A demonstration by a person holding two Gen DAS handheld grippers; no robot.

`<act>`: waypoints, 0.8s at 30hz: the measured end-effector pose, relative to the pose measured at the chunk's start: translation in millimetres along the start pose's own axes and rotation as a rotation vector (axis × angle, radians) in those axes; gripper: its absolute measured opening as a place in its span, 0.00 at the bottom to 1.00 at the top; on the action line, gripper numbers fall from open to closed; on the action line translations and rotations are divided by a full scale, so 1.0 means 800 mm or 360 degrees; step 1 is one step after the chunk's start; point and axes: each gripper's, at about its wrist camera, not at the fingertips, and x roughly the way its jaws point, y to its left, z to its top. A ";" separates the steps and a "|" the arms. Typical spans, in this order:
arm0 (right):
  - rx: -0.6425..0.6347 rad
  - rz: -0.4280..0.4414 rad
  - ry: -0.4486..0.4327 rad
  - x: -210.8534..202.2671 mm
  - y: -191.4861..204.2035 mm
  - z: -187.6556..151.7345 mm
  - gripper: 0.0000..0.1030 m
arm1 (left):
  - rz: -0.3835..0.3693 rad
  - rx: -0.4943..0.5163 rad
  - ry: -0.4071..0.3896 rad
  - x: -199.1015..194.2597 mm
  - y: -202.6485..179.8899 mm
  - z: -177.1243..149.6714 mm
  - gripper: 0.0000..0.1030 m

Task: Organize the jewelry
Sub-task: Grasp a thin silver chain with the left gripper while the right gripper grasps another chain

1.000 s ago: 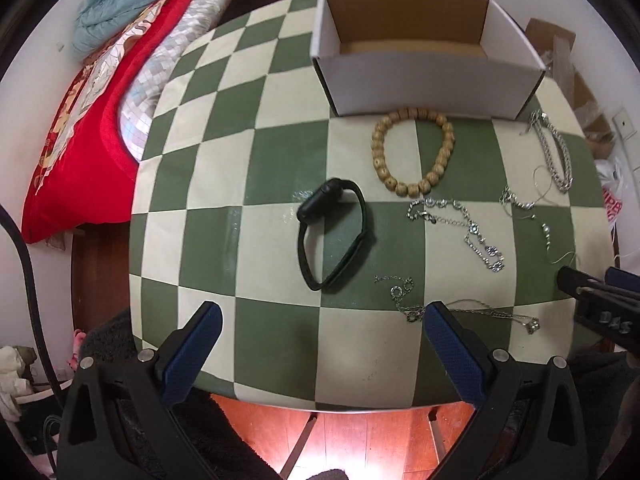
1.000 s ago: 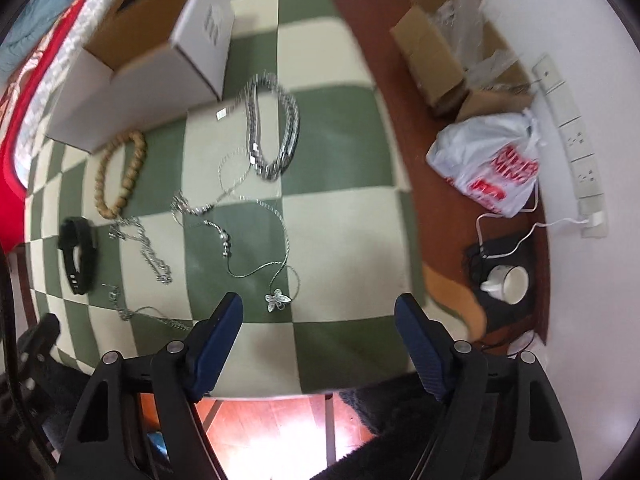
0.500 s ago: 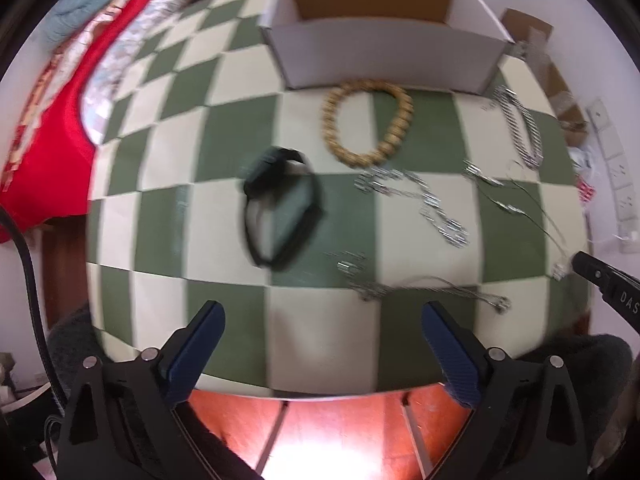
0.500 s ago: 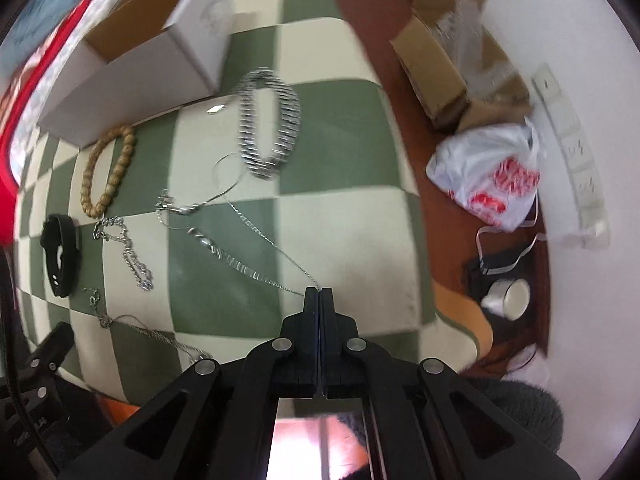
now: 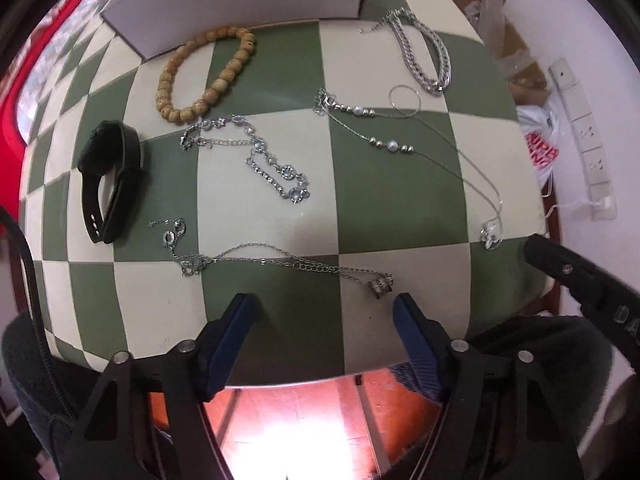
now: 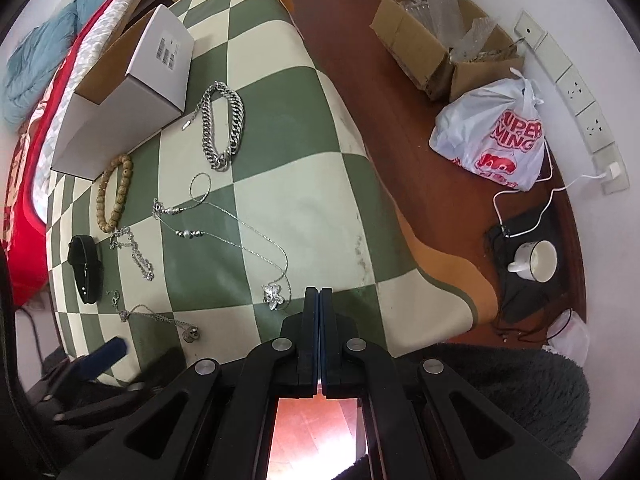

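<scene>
On the green-and-cream checked cloth lie several pieces of jewelry. There is a wooden bead bracelet, a black watch band, a crystal link bracelet and a chunky silver chain. A fine pearl necklace ends in a flower pendant. My left gripper points straight down, its jaws closing with nothing between them. A thin chain with a small pendant lies just beyond its blue pads. My right gripper is shut and empty, beside the flower pendant.
An open white box stands at the cloth's far side. On the floor to the right are a cardboard box, a plastic bag, a cup and a wall socket strip. Red bedding lies to the left.
My left gripper moved right and lower over the table, and its jaws narrowed. My right gripper went from open to shut and shifted toward the flower pendant.
</scene>
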 end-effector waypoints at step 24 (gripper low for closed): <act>0.0082 0.0154 -0.0009 -0.017 -0.011 0.001 0.57 | 0.0071 0.0002 -0.0296 -0.055 0.058 0.007 0.09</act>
